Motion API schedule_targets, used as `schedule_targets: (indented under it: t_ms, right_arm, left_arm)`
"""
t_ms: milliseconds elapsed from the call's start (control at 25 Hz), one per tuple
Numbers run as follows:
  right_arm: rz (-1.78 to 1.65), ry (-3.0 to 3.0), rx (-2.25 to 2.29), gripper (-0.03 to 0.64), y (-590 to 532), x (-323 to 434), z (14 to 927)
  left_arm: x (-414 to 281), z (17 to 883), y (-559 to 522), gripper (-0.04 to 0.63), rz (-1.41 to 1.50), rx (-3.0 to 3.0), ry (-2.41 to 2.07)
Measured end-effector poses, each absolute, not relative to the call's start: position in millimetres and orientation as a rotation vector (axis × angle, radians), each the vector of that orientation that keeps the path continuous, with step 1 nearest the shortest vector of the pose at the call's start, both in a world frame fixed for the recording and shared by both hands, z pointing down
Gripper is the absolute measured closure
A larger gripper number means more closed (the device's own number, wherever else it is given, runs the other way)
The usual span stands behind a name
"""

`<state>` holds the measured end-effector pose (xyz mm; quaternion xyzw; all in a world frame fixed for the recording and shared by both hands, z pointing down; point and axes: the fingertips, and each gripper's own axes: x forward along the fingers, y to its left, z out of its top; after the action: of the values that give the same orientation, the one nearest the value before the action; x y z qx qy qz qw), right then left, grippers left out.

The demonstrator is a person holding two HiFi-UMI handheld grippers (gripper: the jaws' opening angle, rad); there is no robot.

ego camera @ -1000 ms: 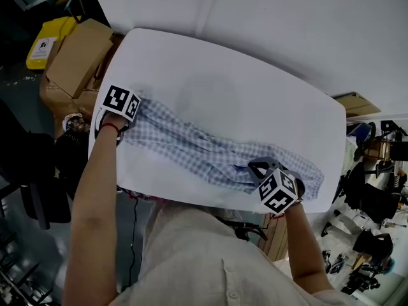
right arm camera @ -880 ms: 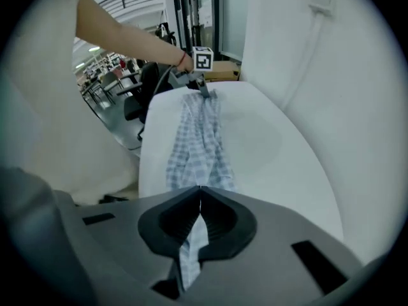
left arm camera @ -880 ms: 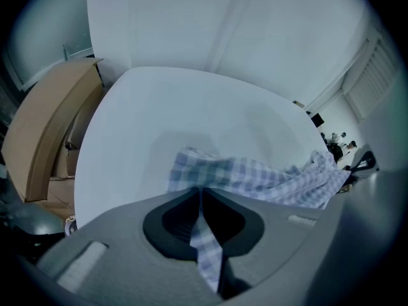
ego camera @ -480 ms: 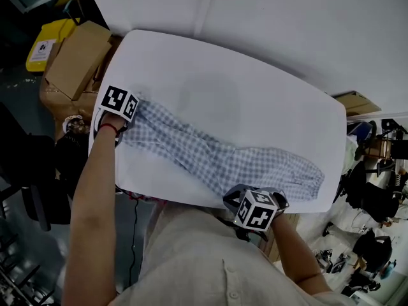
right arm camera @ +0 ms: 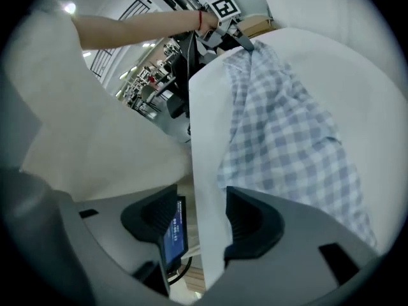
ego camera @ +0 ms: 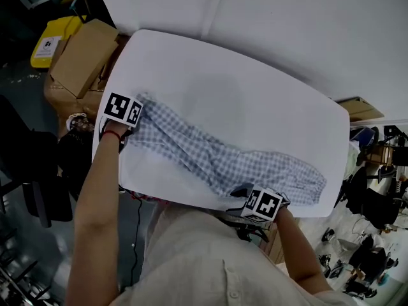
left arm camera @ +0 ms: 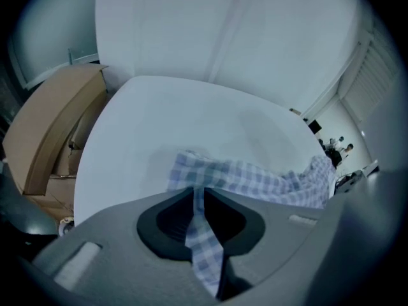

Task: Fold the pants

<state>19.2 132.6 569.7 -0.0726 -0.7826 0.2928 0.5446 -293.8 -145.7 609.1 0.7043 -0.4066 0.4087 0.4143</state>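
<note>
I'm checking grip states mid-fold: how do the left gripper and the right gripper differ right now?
The left gripper is shut on an end of the checked pants; the right gripper is open, its jaws having just opened, with only the near edge of the white table between them, no cloth. The left gripper is at the table's left edge; the right gripper at its near edge. Both angle down toward the same pants.

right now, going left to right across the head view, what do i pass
yellow container → cardboard box → left gripper, shut on the pants → right gripper, jaws just opened, no cloth between them, only the table edge. The pants run from the left gripper to beyond the right one, so they get no single place.
</note>
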Motion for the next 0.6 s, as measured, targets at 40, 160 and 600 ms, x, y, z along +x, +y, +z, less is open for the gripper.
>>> schedule_targets:
  t_ms: [40,160,600]
  right_arm:
    - [0.705,-1.900,-0.171,0.372,126,17,556]
    - [0.671,-2.074,-0.054,0.454,71,-1,523]
    - [0.399,-1.961,0.209,0.503,-90,-56,590]
  left_arm:
    - [-296,604,-147,0.557,0.982,1.773,-1.039]
    - [-309,582,-148,0.543,0.852,1.786,-1.109]
    - [-308,583,-47,0.491,0.816,1.659,-1.041]
